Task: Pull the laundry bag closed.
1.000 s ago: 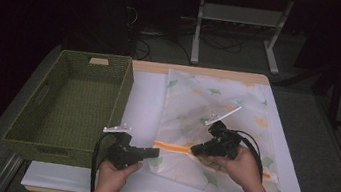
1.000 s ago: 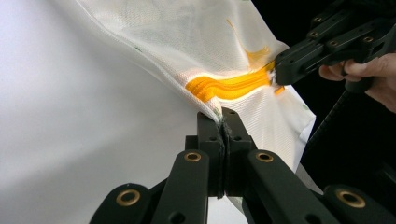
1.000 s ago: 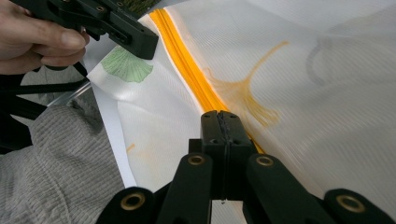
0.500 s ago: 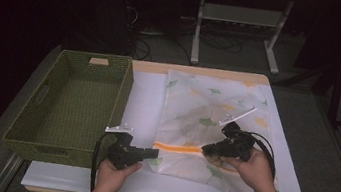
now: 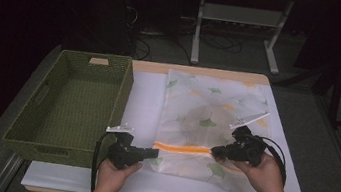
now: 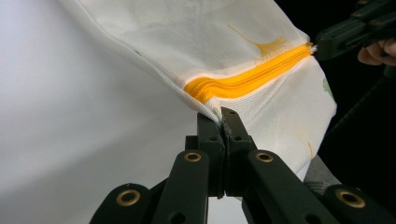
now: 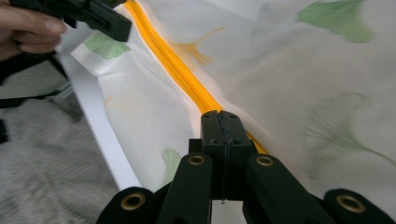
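Note:
A white mesh bag [image 5: 207, 106] printed with green and yellow leaves lies flat on the table. An orange zipper [image 5: 181, 148] runs across its near end. My left gripper [image 5: 155, 153] is shut on the bag's left edge, just below the zipper's end [image 6: 223, 116]. My right gripper [image 5: 214, 152] is shut on the zipper at the strip's right end [image 7: 220, 116]. The orange zipper [image 7: 173, 60] stretches from there toward the left gripper [image 7: 119, 28]. In the left gripper view the zipper [image 6: 247, 79] leads up to the right gripper [image 6: 327, 46].
A green woven basket [image 5: 18, 125] stands left of the bag, nothing visible inside. A white sheet [image 5: 145, 97] covers the tabletop under the bag. A white table frame [image 5: 240, 15] stands on the floor behind the table.
My right gripper has moved right along the zipper, and the visible orange strip has grown longer. The left gripper has held its place on the bag's edge.

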Demonstrator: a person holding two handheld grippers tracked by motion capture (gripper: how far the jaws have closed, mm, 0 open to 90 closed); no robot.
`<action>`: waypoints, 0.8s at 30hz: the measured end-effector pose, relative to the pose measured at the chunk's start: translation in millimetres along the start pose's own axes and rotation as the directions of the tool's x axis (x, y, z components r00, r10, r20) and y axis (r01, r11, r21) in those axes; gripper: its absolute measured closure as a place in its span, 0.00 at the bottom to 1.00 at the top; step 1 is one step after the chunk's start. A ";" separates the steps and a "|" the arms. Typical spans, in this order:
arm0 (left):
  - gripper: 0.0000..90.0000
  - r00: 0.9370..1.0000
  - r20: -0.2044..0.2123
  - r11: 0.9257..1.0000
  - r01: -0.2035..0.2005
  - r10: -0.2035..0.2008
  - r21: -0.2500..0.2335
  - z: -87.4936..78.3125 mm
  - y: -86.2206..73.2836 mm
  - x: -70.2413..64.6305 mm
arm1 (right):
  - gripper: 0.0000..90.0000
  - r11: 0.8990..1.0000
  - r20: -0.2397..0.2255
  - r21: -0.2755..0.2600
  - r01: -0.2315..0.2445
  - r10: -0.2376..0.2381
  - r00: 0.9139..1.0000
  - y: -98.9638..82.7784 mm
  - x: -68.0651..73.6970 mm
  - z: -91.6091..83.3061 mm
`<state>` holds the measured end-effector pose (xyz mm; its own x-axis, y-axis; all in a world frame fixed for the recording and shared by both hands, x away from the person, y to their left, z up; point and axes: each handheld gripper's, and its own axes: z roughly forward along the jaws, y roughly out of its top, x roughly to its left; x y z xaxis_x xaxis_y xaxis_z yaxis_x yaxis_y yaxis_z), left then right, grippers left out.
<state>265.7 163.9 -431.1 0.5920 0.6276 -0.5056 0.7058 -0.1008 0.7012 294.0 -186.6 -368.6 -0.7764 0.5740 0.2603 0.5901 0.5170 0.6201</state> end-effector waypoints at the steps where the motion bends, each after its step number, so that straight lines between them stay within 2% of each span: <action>1: 0.99 1.000 -0.003 1.000 0.005 -0.005 -0.001 -0.2 -0.5 0.9 | 1.00 1.000 0.018 -0.009 0.007 -0.007 1.000 -2.4 0.6 -3.1; 5: 0.99 1.000 0.007 1.000 0.003 -0.003 0.003 1.6 -1.1 0.0 | 1.00 0.999 0.011 -0.039 -0.021 0.021 1.000 -13.0 -5.5 -16.2; 11: 0.99 1.000 0.008 1.000 0.003 -0.003 0.006 1.9 -2.2 -0.4 | 1.00 0.998 0.010 -0.043 -0.039 0.040 0.999 -21.5 -12.3 -25.1; 24: 0.99 1.000 0.001 1.000 0.001 -0.001 0.008 2.4 -6.3 1.1 | 1.00 0.996 -0.001 -0.034 -0.079 0.079 0.997 -36.2 -29.7 -26.3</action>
<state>262.8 163.4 -437.3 0.5917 0.6267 -0.5071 0.7095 -0.1062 0.6967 289.8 -239.1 -379.4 -0.7275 0.6126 0.3088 0.6417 0.4485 0.6221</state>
